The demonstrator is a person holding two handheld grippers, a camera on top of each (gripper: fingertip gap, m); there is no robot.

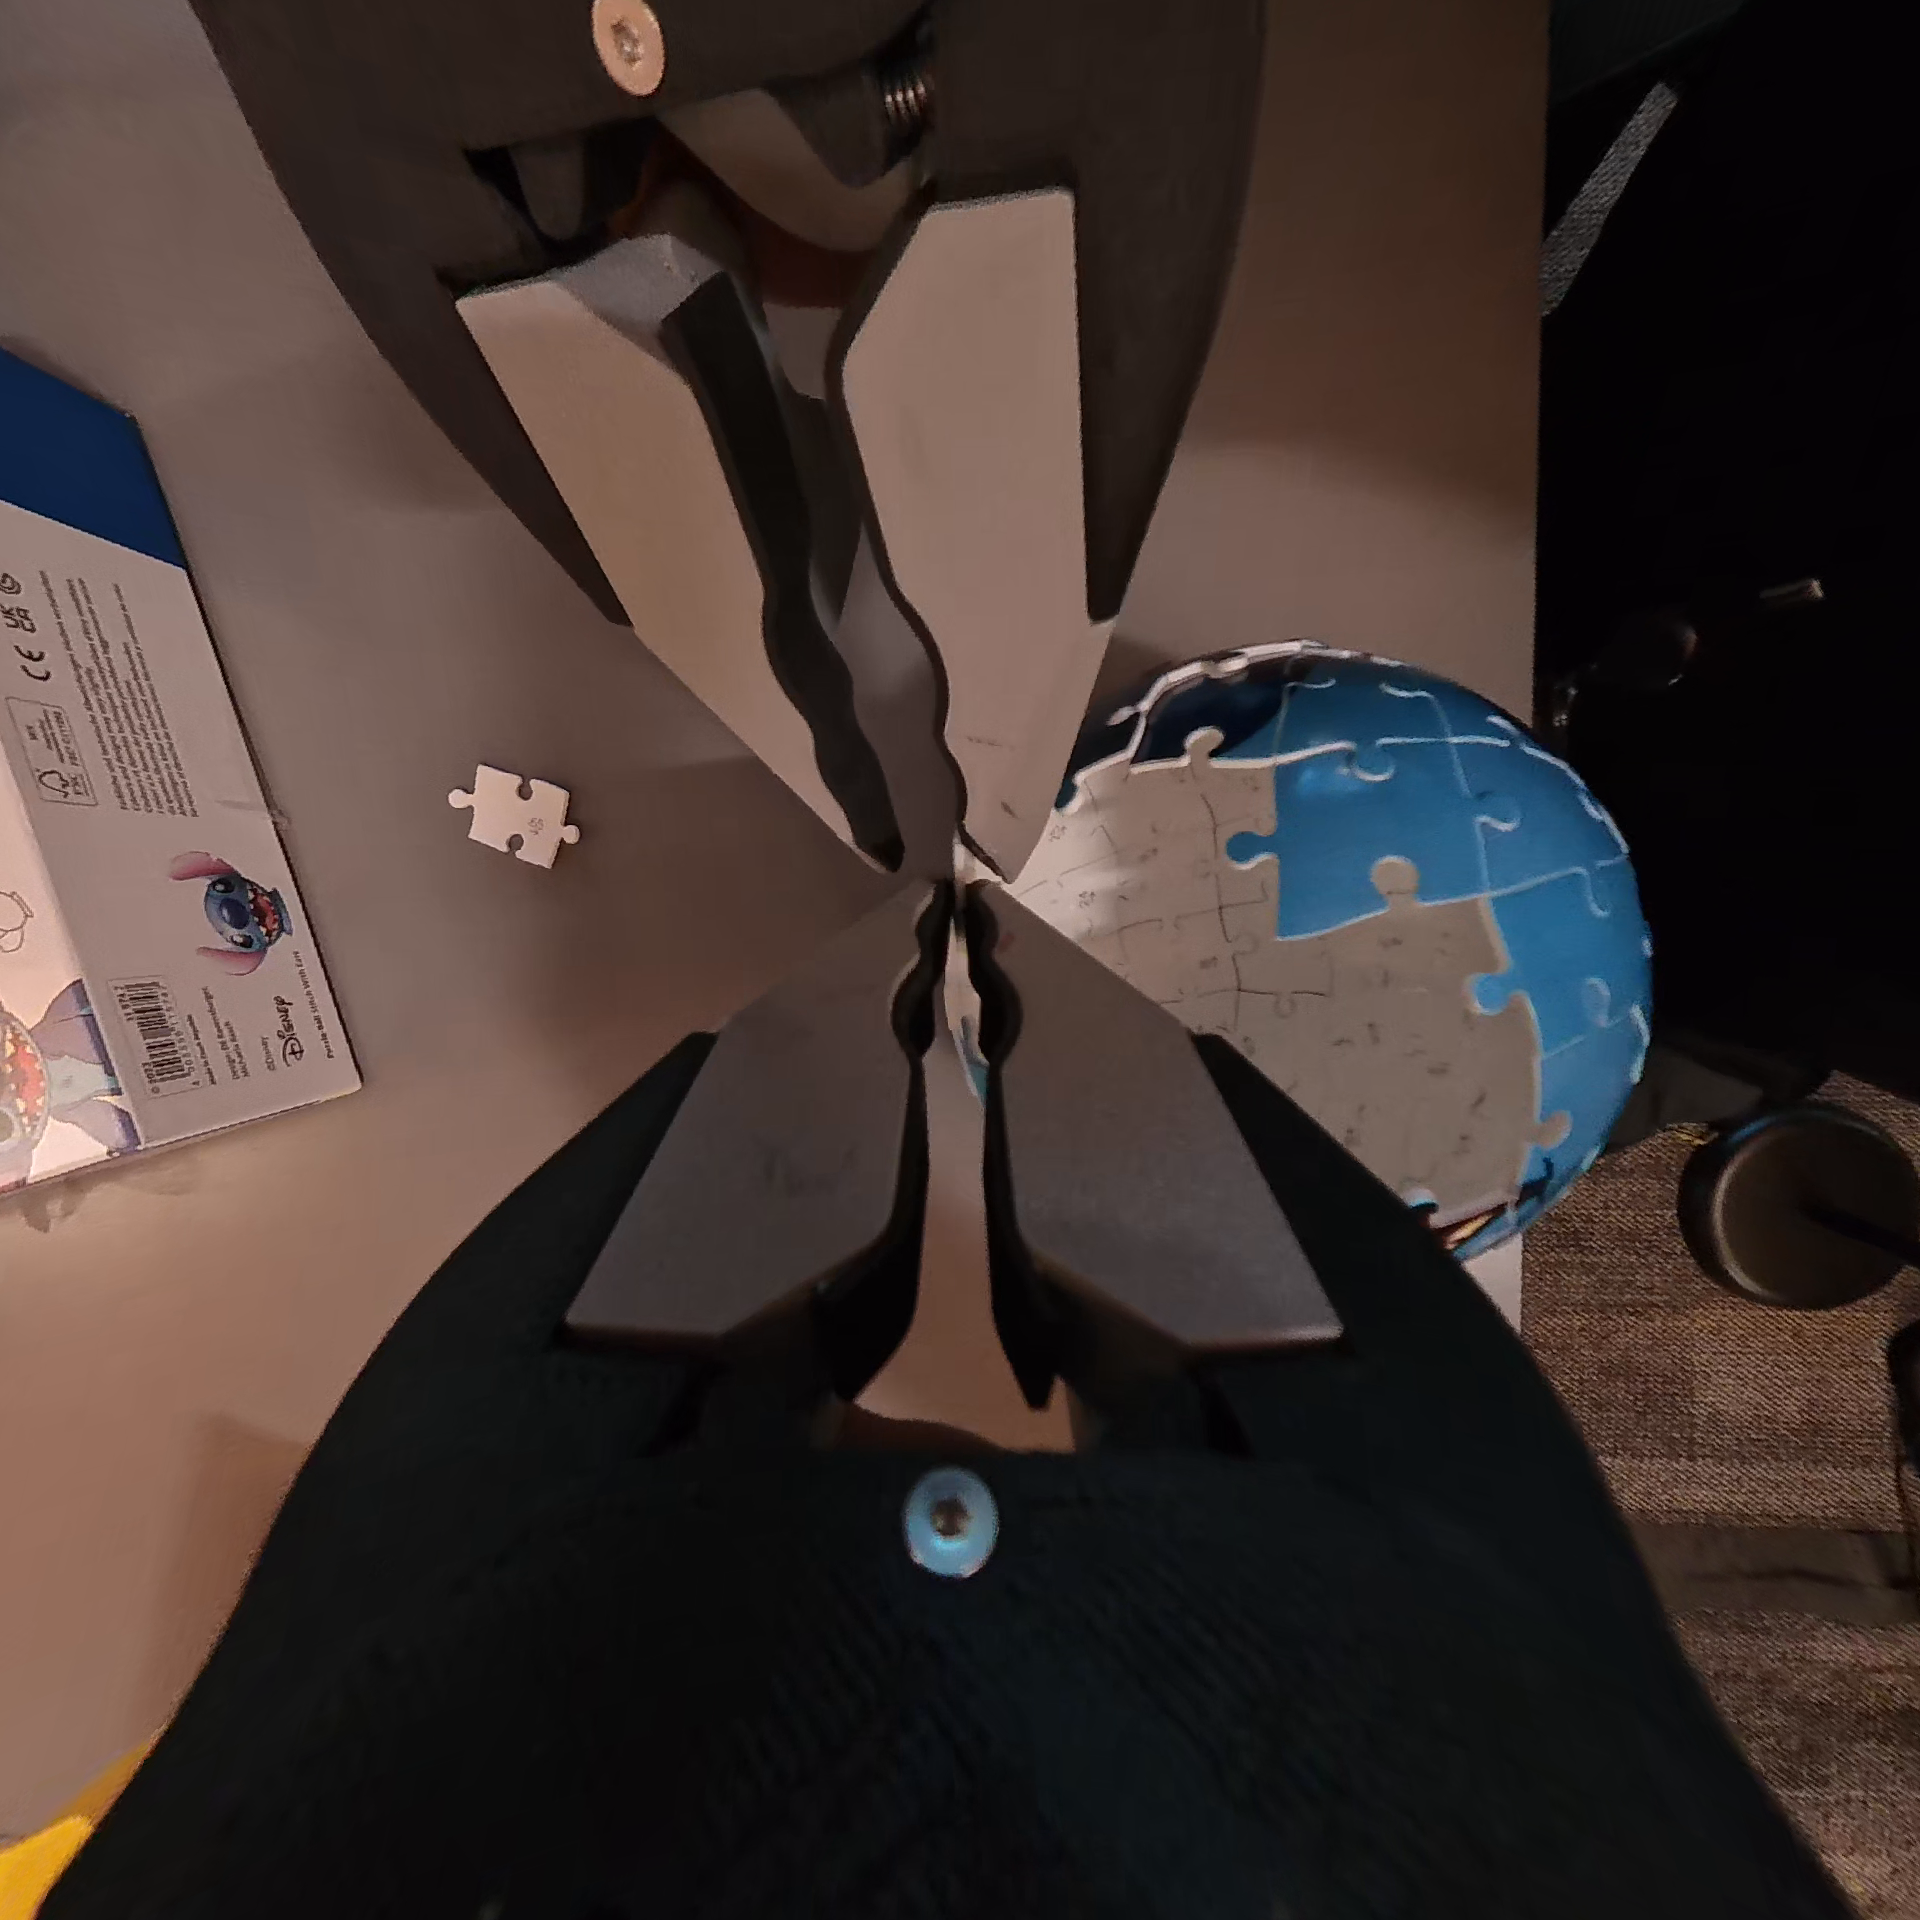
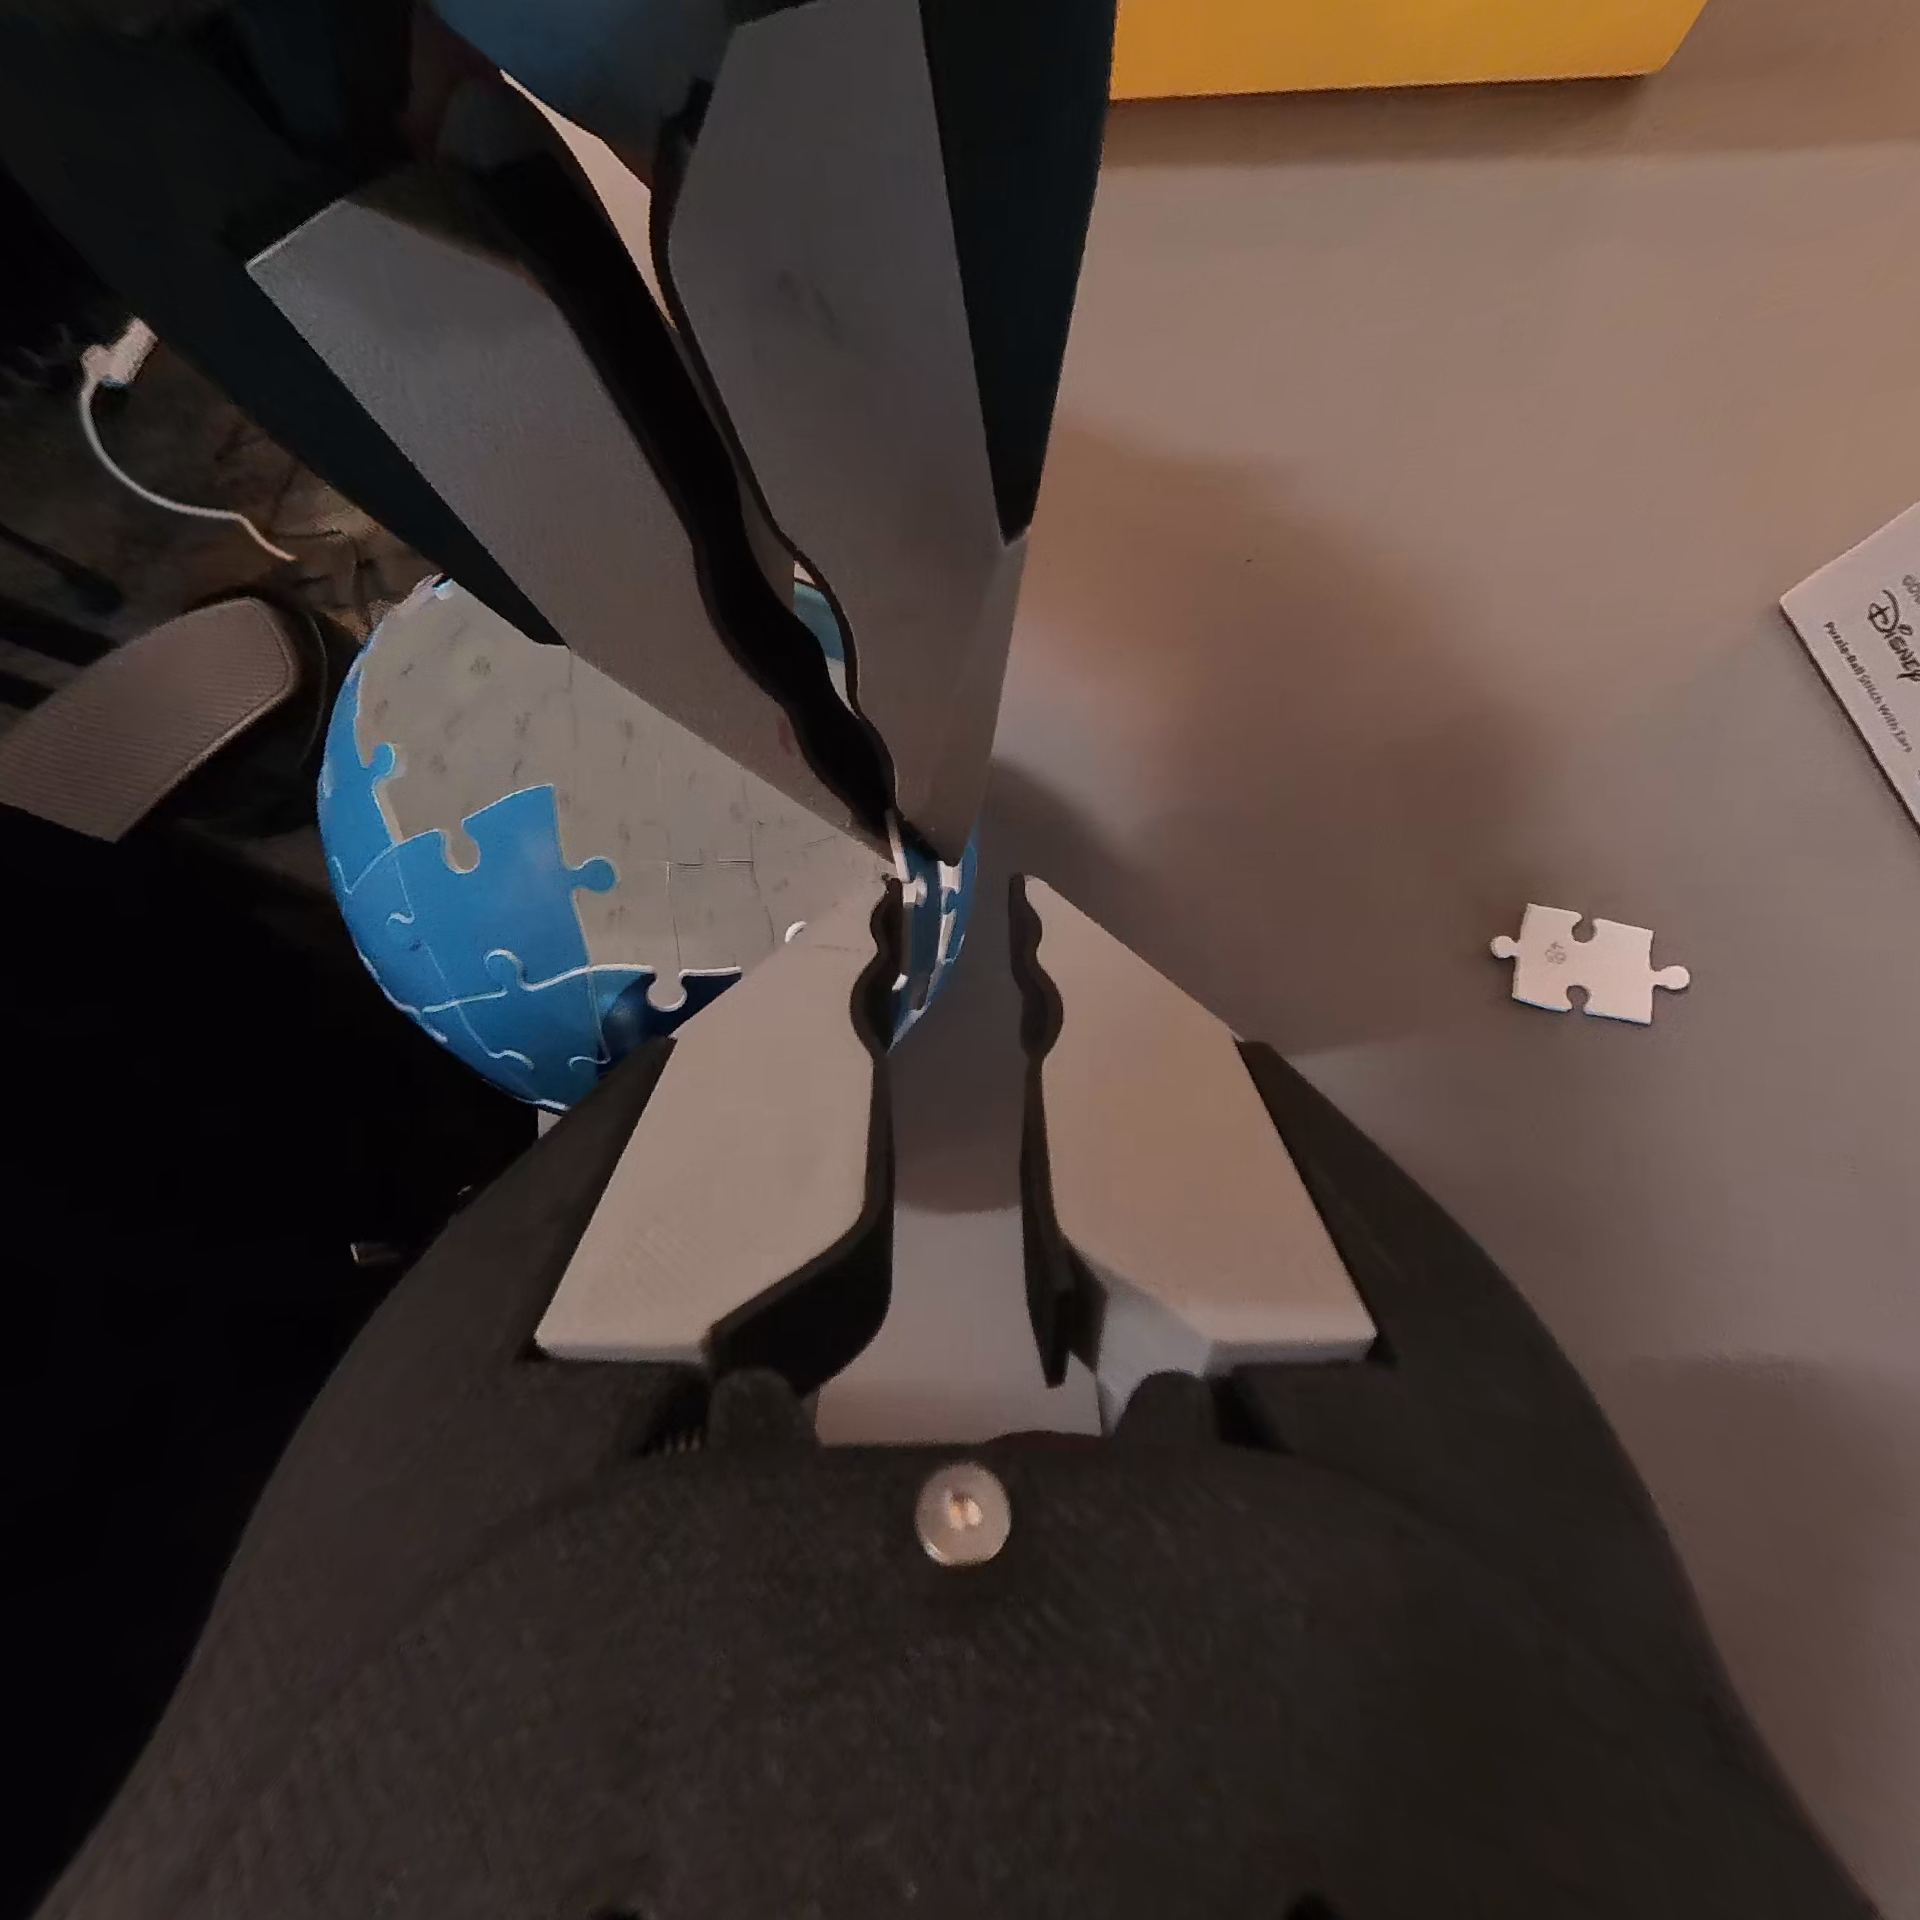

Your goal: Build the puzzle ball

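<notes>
The puzzle ball, partly blue and partly showing white piece backs, sits near the grey table's edge; it also shows in the right wrist view. My left gripper is shut on a small blue-and-white puzzle piece, held above the table beside the ball. My right gripper faces it tip to tip and is open, its jaws standing either side of that piece. The left gripper comes in from the top of the right wrist view, and the right gripper from the top of the left wrist view.
A loose white puzzle piece lies face down on the table; it also shows in the right wrist view. The puzzle box lies flat farther out. A yellow object sits at the table's back. A chair wheel stands beyond the table edge.
</notes>
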